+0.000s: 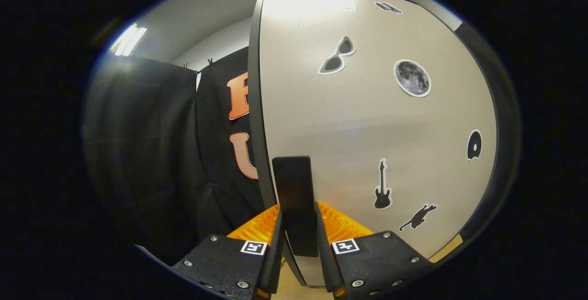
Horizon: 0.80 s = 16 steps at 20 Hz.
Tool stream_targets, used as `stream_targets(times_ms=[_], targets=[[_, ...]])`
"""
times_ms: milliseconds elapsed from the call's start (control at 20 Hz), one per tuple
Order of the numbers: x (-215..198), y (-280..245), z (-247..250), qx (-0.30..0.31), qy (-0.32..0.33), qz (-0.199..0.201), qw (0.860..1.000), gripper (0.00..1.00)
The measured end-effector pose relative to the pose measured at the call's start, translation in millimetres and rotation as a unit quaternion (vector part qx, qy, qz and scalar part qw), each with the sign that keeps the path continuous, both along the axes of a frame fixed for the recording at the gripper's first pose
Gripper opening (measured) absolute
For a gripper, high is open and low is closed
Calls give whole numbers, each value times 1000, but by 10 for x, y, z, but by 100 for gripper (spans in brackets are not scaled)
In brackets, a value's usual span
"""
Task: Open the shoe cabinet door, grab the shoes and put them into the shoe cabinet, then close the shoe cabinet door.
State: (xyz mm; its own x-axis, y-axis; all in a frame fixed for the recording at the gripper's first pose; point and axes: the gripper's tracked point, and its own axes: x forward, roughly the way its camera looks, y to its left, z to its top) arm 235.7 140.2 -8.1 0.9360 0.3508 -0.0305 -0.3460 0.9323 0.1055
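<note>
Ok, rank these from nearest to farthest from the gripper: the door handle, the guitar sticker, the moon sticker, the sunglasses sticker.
1. The door handle: between the fingers of the gripper.
2. The guitar sticker: just beyond, low on the cabinet door.
3. and 4. The moon sticker and the sunglasses sticker: high on the door, too close to call.

The pale beige shoe cabinet door (367, 121) has a smooth, faintly sheened laminate-like face with a dark matt edge band, and flat black-and-white stickers (412, 77) lie on it. The black gripper (297, 226) bodies look like rough, grainy matt plastic set with shiny metal screws, its fingers (278, 240) clamped on a smooth matt black handle (294, 199), with ribbed orange plastic behind them. The black booth wall (151, 153) is soft creased cloth.
</note>
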Motion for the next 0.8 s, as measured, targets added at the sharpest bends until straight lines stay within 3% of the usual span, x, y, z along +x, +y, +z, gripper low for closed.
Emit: stream_targets(times_ms=[350, 800], targets=[[-79, -53, -10, -21, 4, -35, 999, 31], [-475, -269, 5, -28, 11, -68, 997, 30]])
